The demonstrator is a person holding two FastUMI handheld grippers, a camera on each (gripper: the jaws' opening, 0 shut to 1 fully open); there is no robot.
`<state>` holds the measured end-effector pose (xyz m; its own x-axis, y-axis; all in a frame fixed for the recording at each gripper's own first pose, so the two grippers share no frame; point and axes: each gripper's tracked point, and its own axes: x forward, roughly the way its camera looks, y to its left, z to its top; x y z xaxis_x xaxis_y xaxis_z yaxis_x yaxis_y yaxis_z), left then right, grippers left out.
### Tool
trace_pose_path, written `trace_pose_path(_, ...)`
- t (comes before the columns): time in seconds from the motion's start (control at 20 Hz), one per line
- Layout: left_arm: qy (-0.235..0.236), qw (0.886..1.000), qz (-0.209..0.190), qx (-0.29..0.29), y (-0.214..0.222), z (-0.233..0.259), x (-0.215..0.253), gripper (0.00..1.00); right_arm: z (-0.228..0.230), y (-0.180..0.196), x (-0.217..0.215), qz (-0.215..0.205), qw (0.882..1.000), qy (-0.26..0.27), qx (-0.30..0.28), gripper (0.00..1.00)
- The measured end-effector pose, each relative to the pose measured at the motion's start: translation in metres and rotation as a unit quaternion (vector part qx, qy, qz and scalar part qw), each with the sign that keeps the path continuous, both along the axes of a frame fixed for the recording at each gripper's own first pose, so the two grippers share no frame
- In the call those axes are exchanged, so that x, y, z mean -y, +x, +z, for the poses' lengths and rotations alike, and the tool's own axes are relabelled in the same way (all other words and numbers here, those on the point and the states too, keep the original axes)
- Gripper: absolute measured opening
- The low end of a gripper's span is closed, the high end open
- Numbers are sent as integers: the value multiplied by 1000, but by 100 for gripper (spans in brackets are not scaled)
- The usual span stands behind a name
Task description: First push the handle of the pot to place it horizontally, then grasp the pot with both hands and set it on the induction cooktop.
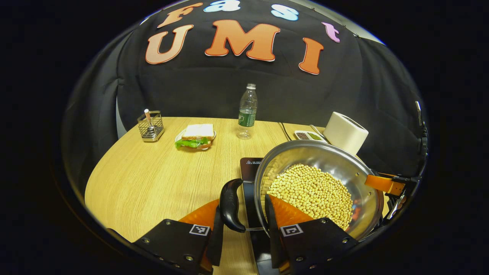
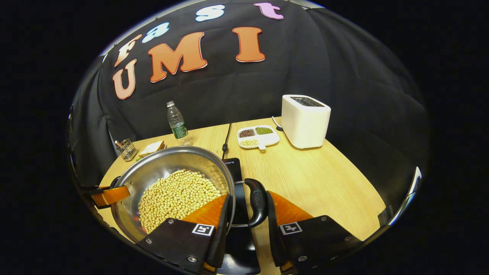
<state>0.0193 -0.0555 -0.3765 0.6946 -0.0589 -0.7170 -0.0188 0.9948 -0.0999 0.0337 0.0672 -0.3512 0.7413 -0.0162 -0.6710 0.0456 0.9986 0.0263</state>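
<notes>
A steel pot (image 1: 305, 152) (image 2: 168, 160) full of soybeans (image 1: 309, 191) (image 2: 175, 194) sits over the black induction cooktop (image 1: 250, 168) (image 2: 233, 168); I cannot tell whether it rests on it. My left gripper (image 1: 243, 204) is shut on one black side handle (image 1: 231, 206), one finger outside the handle, the other inside the rim. My right gripper (image 2: 248, 194) clamps the opposite handle (image 2: 258, 204) the same way. Each gripper also appears at the pot's far rim in the other's view: the right gripper (image 1: 386, 184), the left gripper (image 2: 110, 195).
On the wooden table (image 1: 153, 179) stand a water bottle (image 1: 247, 112) (image 2: 177, 124), a sandwich on a plate (image 1: 196, 135), a wire holder (image 1: 150, 126), a white toaster (image 2: 305, 120) and a divided tray of beans (image 2: 258, 136). A black cable (image 2: 227, 137) runs back from the cooktop.
</notes>
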Motion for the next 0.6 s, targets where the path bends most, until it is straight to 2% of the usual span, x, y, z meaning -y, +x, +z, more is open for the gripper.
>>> trace_pose_path(0.1, -1, 1000, 2, 3, 2, 0, -1, 51, -2, 2, -1, -2, 1000, 4, -2, 48)
trace_pose_path(0.3, -7, 1000, 6, 6, 1, 0, -1, 53, -7, 0, 5, 2, 1000, 12, -7, 49)
trace_pose_path(0.45, -22, 1000, 14, 11, 3, 4, -3, 56, -5, -1, 6, 8, 1000, 17, -12, 57)
trace_pose_path(0.5, -14, 999, 22, 27, 7, 12, -11, 58, 0, -1, 7, 10, 1000, 19, -8, 54)
trace_pose_path(0.55, -13, 999, 22, 47, 11, 27, -17, 60, 10, 2, 9, 10, 1000, 14, 7, 60)
trace_pose_path(0.6, -10, 997, 28, 68, 15, 46, -22, 60, 23, 5, 12, 8, 1000, 5, 22, 61)
